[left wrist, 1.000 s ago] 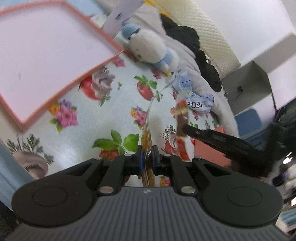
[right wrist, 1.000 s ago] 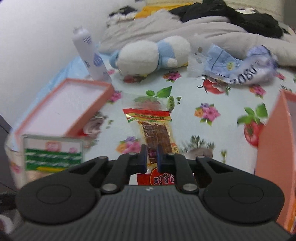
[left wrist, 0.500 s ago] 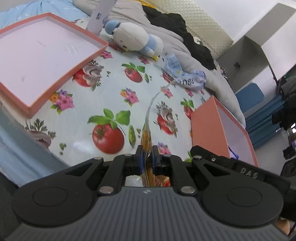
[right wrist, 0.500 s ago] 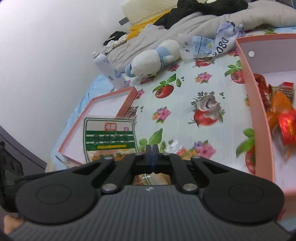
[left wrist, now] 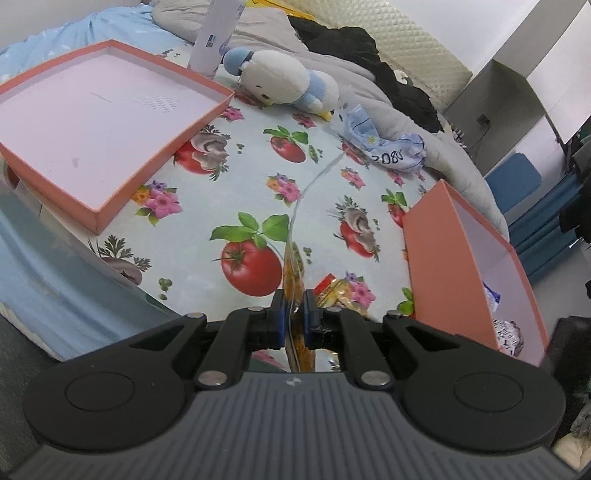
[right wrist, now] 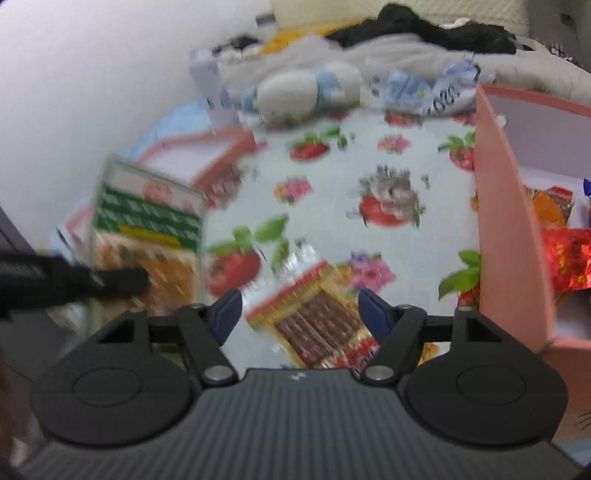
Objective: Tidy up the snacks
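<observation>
Having just spread my right gripper (right wrist: 299,306) wide above the brown snack strip (right wrist: 317,325), I keep my left gripper (left wrist: 293,317) clamped on the green-label packet (right wrist: 147,236), both bound for the snack box (right wrist: 509,258)

I see a bed (left wrist: 314,206) under a sheet printed with tomatoes and flowers. At twelve o'clock a grey blanket (left wrist: 369,85) lies heaped with dark clothes (left wrist: 369,48) on it, against a cream quilted headboard (left wrist: 417,44). At two o'clock stand a white wall (left wrist: 461,29), a pale cabinet (left wrist: 517,92) and a blue chair (left wrist: 513,181). The light is soft and even.
</observation>
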The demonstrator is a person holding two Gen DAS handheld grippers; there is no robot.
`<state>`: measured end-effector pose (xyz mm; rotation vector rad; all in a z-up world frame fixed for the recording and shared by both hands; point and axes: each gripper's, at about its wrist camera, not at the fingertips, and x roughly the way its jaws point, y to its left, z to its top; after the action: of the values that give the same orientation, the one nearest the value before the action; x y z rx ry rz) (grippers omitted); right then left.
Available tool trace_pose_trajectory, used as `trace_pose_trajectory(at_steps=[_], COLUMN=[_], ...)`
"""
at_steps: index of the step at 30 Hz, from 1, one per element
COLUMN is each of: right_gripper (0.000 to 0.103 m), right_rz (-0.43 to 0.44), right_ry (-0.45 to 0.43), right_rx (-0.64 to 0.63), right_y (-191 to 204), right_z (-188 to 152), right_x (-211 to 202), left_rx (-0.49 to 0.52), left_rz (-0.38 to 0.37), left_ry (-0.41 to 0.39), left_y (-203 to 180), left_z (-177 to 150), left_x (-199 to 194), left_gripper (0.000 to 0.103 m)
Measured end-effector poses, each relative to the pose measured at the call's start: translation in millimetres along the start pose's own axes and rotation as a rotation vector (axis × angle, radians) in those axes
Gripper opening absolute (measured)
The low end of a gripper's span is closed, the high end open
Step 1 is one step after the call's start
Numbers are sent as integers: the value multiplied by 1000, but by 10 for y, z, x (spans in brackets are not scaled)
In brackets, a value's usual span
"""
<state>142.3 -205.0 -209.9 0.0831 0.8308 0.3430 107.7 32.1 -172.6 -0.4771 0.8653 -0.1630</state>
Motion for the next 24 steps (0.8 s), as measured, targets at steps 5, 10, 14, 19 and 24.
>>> trace_pose_trajectory(at_steps=[5, 10, 14, 19, 24], right_gripper=[91, 101, 102, 76, 59], right_rz=[-74, -69, -67, -47, -59], right_ry=[24, 17, 21, 14, 16], right_rx=[-88, -163, -158, -174, -170], right_y=[50, 29, 35, 145, 257], right_z=[-128, -251, -247, -257, -241], right_x=[278, 405, 426, 399, 356], left_rx=[10, -6, -9, -13, -10], left_rz=[6, -4, 0, 4, 2], left_ry=[14, 29, 40, 45, 41], left_y=[37, 103, 130, 132, 107], left_z=[-7, -11, -22, -40, -39], left_x=[45, 58, 73, 109, 98], left_gripper=[10, 10, 10, 10, 10])
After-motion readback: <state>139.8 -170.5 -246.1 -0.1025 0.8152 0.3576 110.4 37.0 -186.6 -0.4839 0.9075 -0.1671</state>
